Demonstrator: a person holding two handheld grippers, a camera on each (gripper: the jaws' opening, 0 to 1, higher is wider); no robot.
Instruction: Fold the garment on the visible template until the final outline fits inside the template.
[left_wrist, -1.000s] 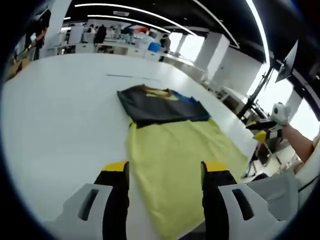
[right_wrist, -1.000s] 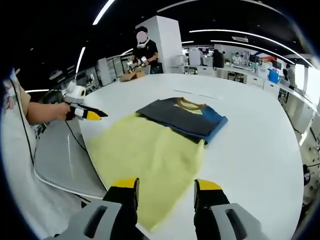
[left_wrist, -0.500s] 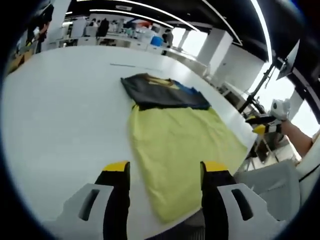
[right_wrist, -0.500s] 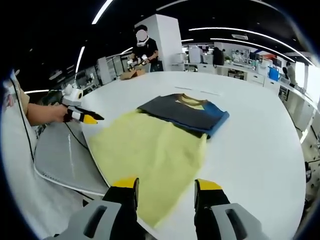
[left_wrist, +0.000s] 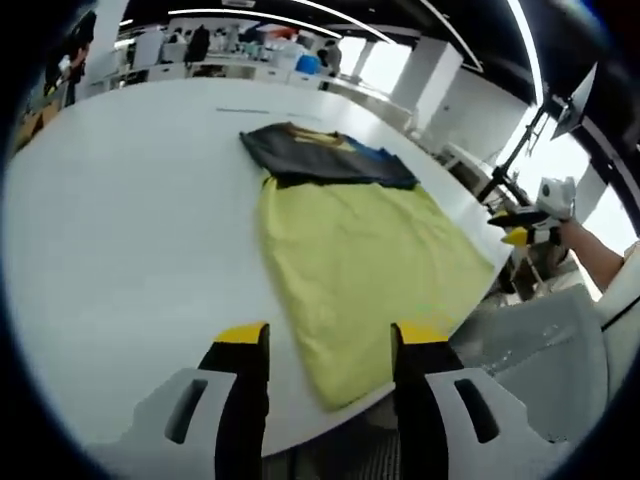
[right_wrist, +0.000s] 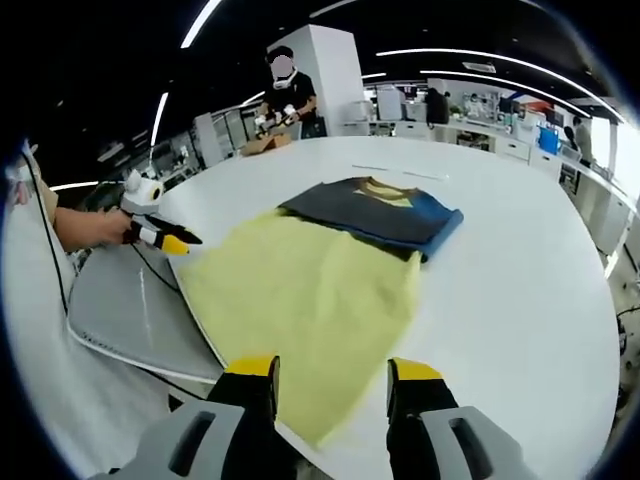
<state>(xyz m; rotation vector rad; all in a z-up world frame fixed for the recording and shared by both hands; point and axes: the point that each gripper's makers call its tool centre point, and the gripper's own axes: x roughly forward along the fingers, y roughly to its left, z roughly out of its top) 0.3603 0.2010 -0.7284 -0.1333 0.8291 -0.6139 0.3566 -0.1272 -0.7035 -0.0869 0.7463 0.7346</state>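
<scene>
A dark folded garment (left_wrist: 320, 155) with blue and yellow parts lies at the far end of a yellow template cloth (left_wrist: 360, 260) on a white table (left_wrist: 130, 220). My left gripper (left_wrist: 330, 340) hangs open over the table's near edge, nothing between its fingers. The right gripper (left_wrist: 520, 225) shows at the right, off the table's edge. In the right gripper view the garment (right_wrist: 375, 210) rests across the template (right_wrist: 300, 300), part of it on the bare table. My right gripper (right_wrist: 332, 370) is open and holds nothing. The left gripper (right_wrist: 155, 235) hovers left of the template.
A grey chair (right_wrist: 120, 310) stands by the near table edge, also the grey chair (left_wrist: 540, 340) at lower right. A person (right_wrist: 285, 95) stands beyond the table. A forearm (right_wrist: 85, 225) holds the left gripper. Wide bare table (right_wrist: 520, 290) lies right of the template.
Both cameras have drawn back toward the near table edge, so more of the edge and chair shows. The garment and template lie as before. Both grippers stay open.
</scene>
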